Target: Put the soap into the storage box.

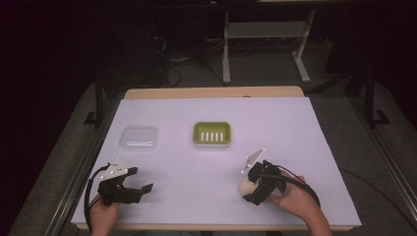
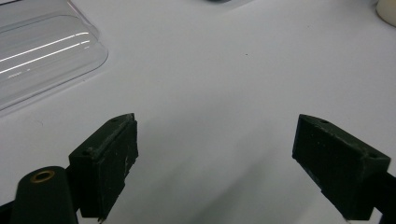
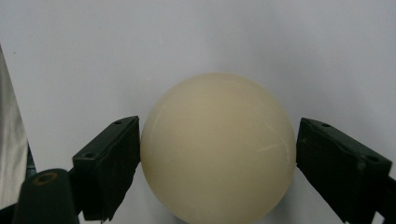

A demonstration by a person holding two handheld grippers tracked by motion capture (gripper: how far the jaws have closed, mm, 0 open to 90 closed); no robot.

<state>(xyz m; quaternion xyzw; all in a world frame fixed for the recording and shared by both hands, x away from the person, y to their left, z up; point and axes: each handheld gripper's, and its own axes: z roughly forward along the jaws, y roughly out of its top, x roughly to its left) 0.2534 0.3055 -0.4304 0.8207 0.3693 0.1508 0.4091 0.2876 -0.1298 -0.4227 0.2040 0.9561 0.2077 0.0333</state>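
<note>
In the high view, the left gripper (image 1: 139, 180) was seen low at the near left of the bench (image 1: 295, 128), its jaws spread wide with nothing between them. The right gripper (image 1: 248, 189) was held at the near right by a hand (image 1: 295, 199), with a cream ball (image 1: 244, 184) showing pale at its tip. Farther back, a clear plastic lid (image 1: 139, 138) lay to the left and a green soap dish (image 1: 212, 133) with white slots lay near the middle, the two well apart.

The contact was made plain in the right gripper view: the cream ball (image 3: 218, 147) sat between the two black jaws, one jaw touching its side and the other just beside it, so the gripper (image 3: 218, 154) was set around the ball, not yet fully clenched. The ball rested on the white surface.

In the left gripper view, the gripper (image 2: 215, 149) was shown released above bare white surface, with the clear plastic lid (image 2: 42, 51) at the upper left and an edge of the cream ball (image 2: 387, 10) at the upper right corner.

The bench was covered by a white sheet, with a strip of pale wood left bare along its far edge. Beyond it, the room was dark; a grey floor (image 1: 265, 69), white metal legs (image 1: 226, 49) of other furniture and loose cables (image 1: 167, 69) were made out.
</note>
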